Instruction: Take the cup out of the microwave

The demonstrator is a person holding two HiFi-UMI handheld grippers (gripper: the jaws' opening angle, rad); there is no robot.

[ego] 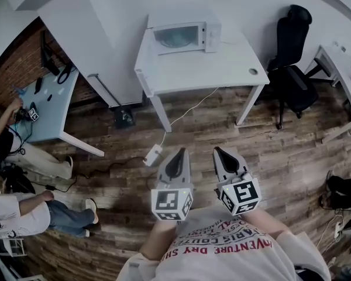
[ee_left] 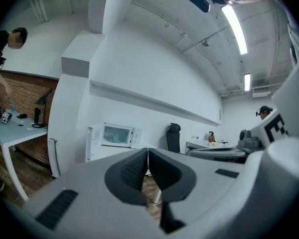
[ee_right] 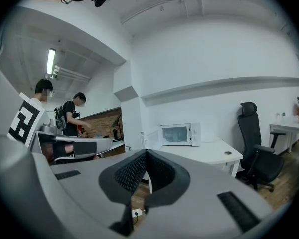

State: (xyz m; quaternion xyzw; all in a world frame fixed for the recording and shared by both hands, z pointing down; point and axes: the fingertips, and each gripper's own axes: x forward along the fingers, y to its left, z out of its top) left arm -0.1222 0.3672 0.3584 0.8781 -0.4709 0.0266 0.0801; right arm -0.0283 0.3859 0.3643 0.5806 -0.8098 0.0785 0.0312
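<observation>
The left gripper has its jaws pressed together on nothing. Well ahead, the microwave sits on a white table, its door apparently shut. The cup, presumably inside, cannot be seen. The right gripper is likewise closed and empty. Nothing of the task looks done yet.

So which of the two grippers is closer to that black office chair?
Right. The black office chair stands far ahead of the right gripper, off to its right; the left gripper is beside that one on the other side, further from the chair.
</observation>
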